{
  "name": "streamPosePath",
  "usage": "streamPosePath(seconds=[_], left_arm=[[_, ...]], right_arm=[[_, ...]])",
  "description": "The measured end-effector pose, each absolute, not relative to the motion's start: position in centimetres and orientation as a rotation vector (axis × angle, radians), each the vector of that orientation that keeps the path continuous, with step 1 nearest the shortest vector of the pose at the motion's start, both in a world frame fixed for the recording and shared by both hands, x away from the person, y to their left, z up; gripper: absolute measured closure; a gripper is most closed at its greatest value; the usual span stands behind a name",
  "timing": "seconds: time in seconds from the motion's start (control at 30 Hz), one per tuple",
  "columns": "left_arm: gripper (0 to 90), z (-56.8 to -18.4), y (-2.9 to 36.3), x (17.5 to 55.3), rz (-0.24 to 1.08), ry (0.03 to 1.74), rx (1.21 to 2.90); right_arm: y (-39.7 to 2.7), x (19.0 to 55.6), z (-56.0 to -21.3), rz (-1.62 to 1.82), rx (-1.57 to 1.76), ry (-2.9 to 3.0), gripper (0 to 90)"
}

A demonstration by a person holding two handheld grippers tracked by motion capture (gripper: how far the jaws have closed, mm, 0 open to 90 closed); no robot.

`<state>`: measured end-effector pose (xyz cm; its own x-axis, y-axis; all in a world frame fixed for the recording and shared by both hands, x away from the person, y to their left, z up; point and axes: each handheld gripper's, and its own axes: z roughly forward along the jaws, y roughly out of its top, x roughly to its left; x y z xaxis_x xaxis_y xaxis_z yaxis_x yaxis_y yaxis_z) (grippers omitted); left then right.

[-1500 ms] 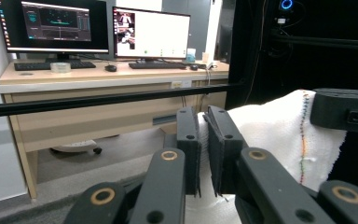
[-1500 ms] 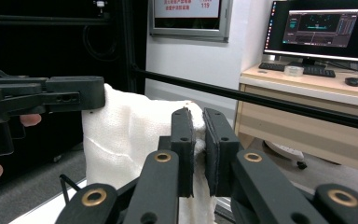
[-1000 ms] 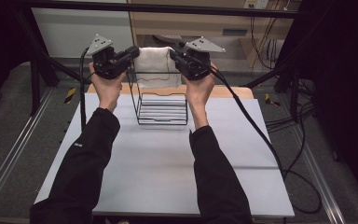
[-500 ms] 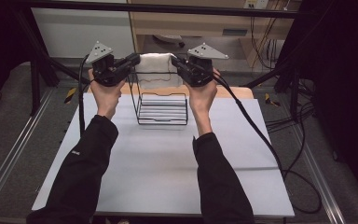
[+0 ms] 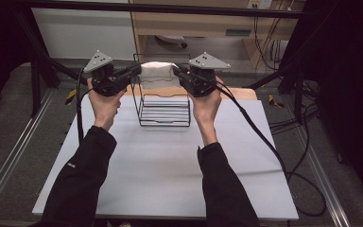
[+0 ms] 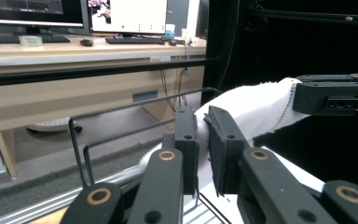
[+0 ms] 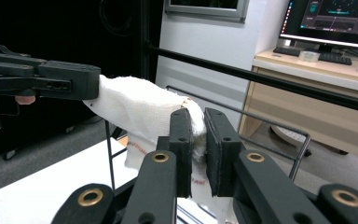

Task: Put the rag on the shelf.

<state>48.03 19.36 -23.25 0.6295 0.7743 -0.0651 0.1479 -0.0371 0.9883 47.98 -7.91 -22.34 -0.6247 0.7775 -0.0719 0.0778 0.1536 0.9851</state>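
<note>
The white cloth (image 5: 156,74) hangs stretched between our two grippers, above the far rim of the wire rack (image 5: 164,109); we have bare table (image 5: 160,175) in front, while the rack's upright wires stand close beneath; a dark rail crosses behind. The left gripper (image 5: 136,71) and right gripper (image 5: 176,72) each pinch one end of it; it sags, soft and red-stitched.

Cloth (image 5: 156,73) btwn both tongs, above rack (image 5: 164,109).
</note>
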Motion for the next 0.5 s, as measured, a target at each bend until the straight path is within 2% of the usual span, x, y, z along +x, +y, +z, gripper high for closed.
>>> streamPosePath(seconds=[0.5], left_arm=[[79.5,-24.9,19.3,46.8,0.57,0.809,1.609]], right_arm=[[-8.4,47.2,-23.9,1.5,0.792,1.897,81.7]])
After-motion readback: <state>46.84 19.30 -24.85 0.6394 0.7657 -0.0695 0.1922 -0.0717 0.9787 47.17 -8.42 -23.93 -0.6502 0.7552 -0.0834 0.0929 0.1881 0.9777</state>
